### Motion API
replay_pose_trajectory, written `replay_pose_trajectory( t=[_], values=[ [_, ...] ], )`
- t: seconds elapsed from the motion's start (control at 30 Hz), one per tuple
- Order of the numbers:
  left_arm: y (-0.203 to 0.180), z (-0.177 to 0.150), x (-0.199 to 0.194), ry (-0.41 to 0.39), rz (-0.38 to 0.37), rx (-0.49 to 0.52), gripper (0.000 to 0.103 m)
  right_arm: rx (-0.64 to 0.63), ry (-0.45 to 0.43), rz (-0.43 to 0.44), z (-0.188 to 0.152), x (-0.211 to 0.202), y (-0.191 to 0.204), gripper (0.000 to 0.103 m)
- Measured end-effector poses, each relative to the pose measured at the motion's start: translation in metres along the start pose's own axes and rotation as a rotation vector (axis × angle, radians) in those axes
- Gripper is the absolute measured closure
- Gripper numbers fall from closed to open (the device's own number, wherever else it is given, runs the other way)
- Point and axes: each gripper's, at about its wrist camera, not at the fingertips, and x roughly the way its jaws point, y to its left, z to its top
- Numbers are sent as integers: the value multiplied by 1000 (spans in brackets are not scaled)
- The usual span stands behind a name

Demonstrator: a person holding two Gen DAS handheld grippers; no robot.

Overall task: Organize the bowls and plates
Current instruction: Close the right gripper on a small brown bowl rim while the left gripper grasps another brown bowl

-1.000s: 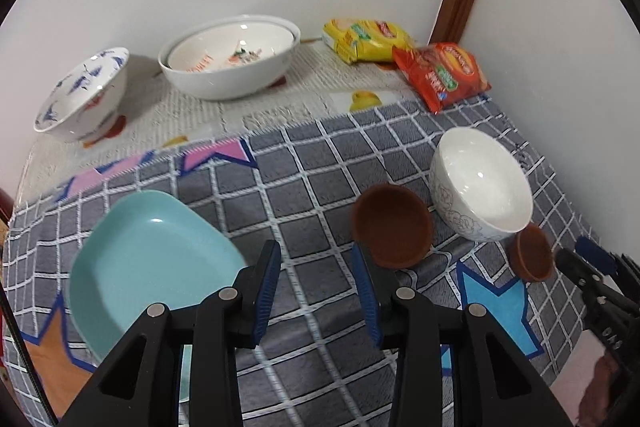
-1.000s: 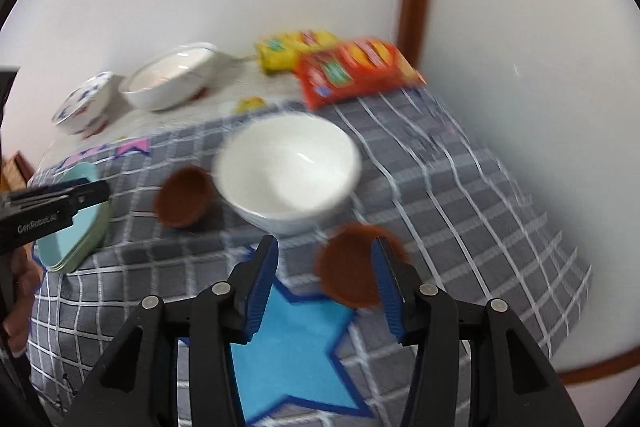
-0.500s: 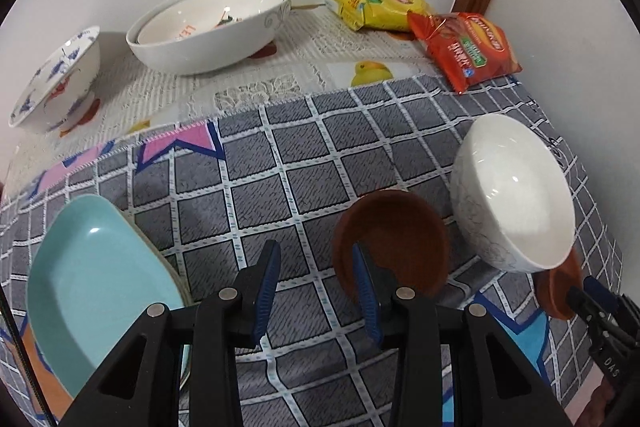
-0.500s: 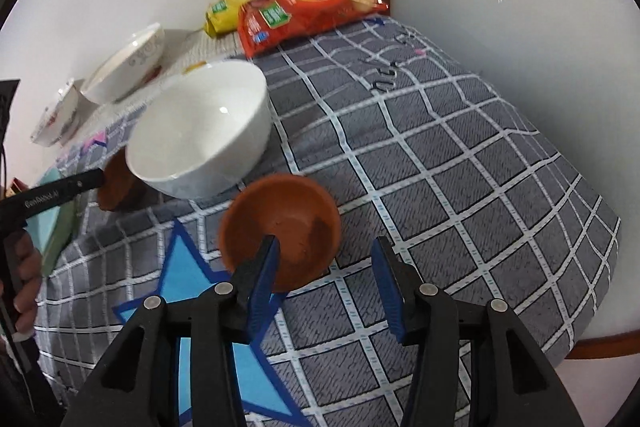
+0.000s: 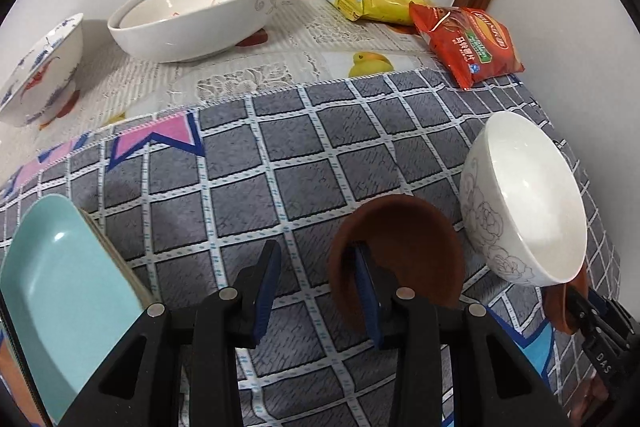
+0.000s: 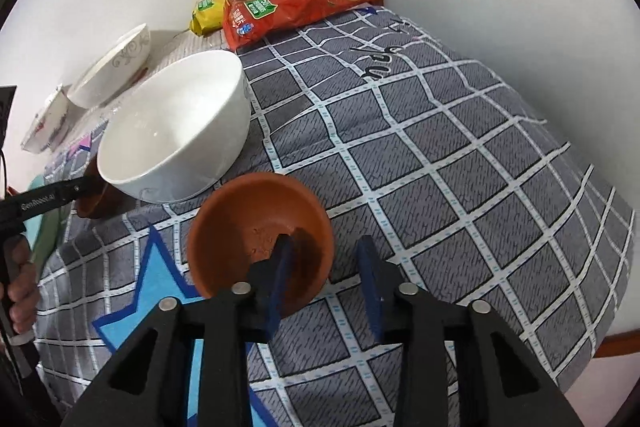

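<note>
Lower centre of each wrist view, a brown bowl (image 6: 260, 235) has its rim between unclenched jaws: the right gripper (image 6: 324, 283) is closing, the left gripper (image 5: 316, 291) straddles its own brown bowl (image 5: 400, 251). A thin-rim pinch could slip. Only the left view shows the teal plate (image 5: 60, 291).

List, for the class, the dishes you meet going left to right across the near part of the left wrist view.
Teal plate → brown bowl → white bowl.
</note>
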Motion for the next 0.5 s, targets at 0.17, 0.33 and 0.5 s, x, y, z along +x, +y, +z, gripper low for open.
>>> replay_pose_trajectory(
  t=[0.17, 0.33, 0.5],
  values=[
    [-4, 1, 4, 14, -4, 30, 71, -20, 4, 15, 3, 2, 3, 77],
    [-5, 3, 6, 22, -10, 29, 72, -21, 25, 29, 6, 4, 1, 77],
    [-4, 3, 8, 19, -31, 21, 80, -17, 34, 41, 8, 7, 0, 78]
  ],
)
